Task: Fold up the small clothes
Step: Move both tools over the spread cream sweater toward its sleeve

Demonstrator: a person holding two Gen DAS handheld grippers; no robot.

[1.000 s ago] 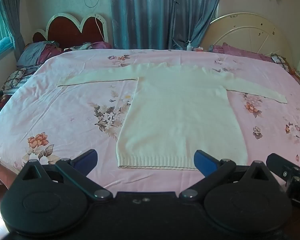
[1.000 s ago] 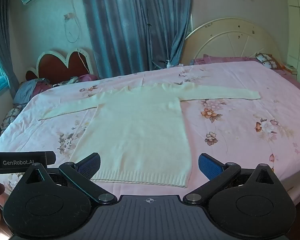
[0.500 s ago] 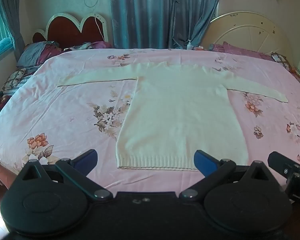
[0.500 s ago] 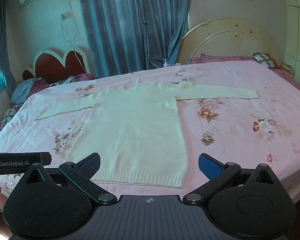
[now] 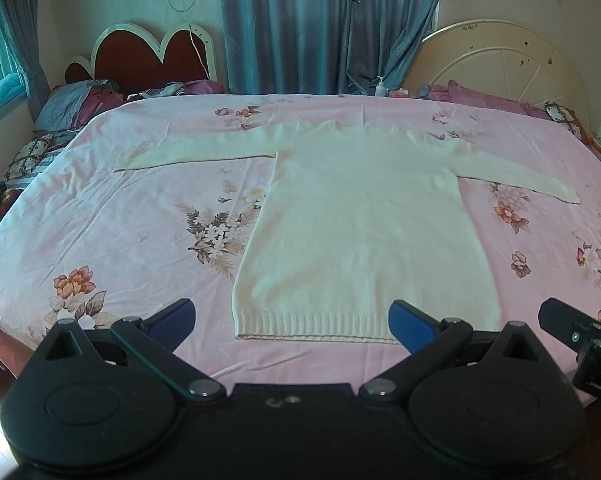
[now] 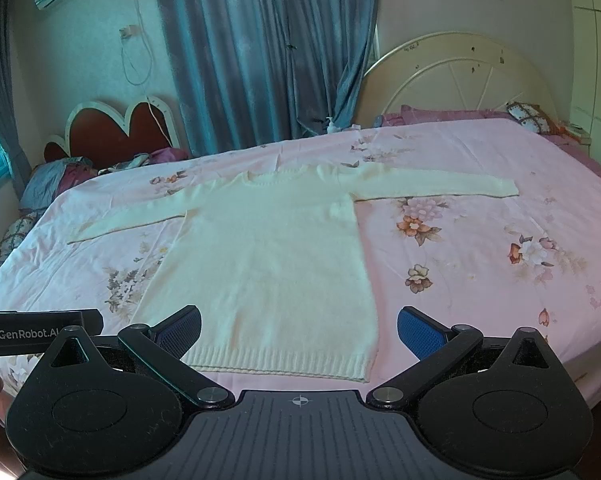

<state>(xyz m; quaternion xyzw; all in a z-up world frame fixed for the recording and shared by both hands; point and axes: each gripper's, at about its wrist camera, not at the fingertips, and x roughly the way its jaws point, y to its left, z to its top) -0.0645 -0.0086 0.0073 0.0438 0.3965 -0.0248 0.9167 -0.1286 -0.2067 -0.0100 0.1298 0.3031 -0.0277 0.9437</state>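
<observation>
On the pink floral bed (image 5: 100, 216), your jaws stood wide, empty; the flat cream knit sweater (image 5: 364, 232) risked bunching if pinched unevenly.

Hidden and cut-off parts around the bed

The left gripper's blue pad (image 5: 410, 324) is covering the right end of the sweater (image 5: 364, 232) hem, while the right gripper's pad (image 6: 180, 330) is hiding its left corner. The frame edge is cropping the other device (image 5: 580, 340) in the left wrist view. The small bottle (image 6: 331, 125) by the curtain is staying too small to identify.
</observation>
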